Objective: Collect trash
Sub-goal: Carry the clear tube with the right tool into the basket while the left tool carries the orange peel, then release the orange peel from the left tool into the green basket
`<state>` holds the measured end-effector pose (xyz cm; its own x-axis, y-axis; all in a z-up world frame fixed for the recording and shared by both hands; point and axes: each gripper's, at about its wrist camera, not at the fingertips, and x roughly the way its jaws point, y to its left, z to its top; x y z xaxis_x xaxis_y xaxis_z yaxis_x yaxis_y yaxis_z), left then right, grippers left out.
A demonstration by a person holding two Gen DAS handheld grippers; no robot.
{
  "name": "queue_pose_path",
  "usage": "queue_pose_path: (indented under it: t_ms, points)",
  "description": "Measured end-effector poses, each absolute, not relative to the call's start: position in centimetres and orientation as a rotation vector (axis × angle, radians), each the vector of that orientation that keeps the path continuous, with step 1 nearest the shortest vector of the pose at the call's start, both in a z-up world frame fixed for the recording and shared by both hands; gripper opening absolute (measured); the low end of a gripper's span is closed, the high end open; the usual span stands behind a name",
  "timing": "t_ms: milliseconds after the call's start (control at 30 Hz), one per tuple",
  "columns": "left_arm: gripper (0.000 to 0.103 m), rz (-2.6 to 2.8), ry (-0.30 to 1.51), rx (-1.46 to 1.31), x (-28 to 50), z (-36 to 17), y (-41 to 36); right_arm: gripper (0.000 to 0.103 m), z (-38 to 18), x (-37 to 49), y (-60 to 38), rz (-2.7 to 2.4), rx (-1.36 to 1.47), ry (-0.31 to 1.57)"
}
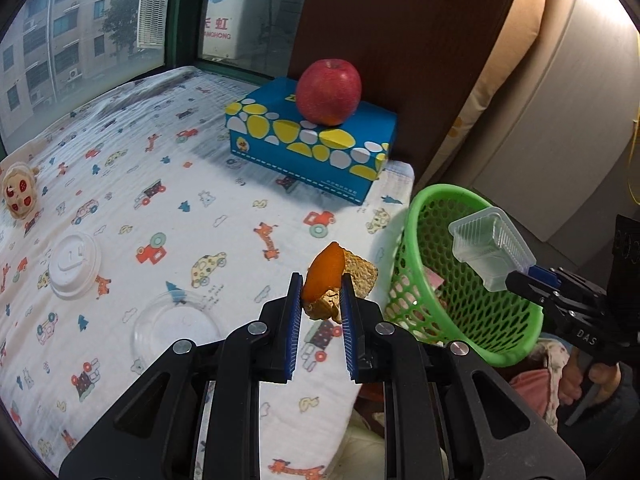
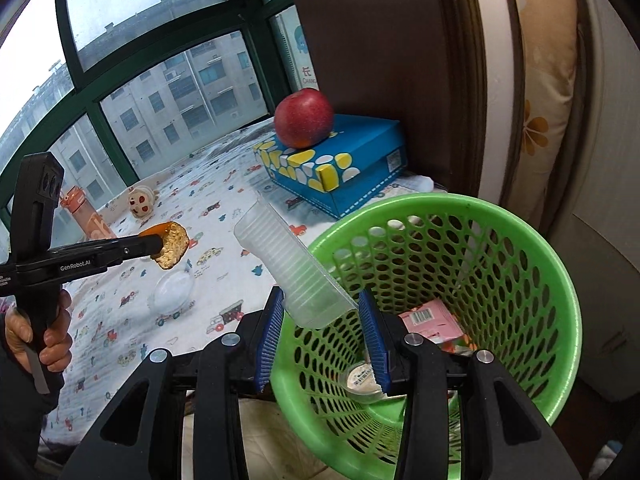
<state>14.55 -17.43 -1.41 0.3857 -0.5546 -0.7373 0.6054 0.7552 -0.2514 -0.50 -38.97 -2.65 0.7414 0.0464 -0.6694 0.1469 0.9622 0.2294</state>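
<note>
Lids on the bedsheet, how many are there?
2. A white lid lies near the sheet's left side, and a clear lid lies beside it, nearer the left claw. Others may be out of view.

From my end both feeds are bright with flat, overcast daylight coming in through the window (image 2: pixel 168 92) at the far edge of the bed (image 1: pixel 132 168). I see only soft shadows, the clearest a faint one under the blue box (image 1: pixel 308 148). The sky patch in the right wrist view is blown out white. Focus is sharp across both pictures, with no motion blur that I can make out. The fisheye bends the window frame hard, and the corners go black.
</note>
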Motion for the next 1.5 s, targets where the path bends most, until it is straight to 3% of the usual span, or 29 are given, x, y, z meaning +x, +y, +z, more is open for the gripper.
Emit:
queue_pose_path:
  t_ms: [367, 767, 833, 1100, 1300, 1500]
  points:
    - [0.017, -0.835, 0.918, 0.137, 11.7, -0.9, -23.8, 0.039, -4.0, -4.0, -44.3, -0.185, 0.337, 0.748]
    - [0.017, -0.885, 0.945, 0.178, 10.5, -1.6, -27.8, 0.051, -4.3, -5.9, -47.0, -0.245, 0.392, 0.727]
    - [0.018, -0.891, 0.952, 0.183, 10.4, -1.9, -28.4, 0.057, -4.0, -6.0, -47.2, -0.254, 0.395, 0.715]
    - [0.018, -0.912, 1.001, 0.217, 9.6, -3.4, -30.8, 0.061, -3.4, -7.2, -48.0, -0.265, 0.409, 0.691]
    - [0.023, -0.93, 1.024, 0.229, 9.3, -4.1, -32.3, 0.063, -3.3, -7.6, -48.3, -0.261, 0.428, 0.683]
    - [0.043, -0.946, 1.02, 0.219, 8.9, -4.1, -32.5, 0.063, -3.4, -7.7, -48.3, -0.257, 0.446, 0.682]
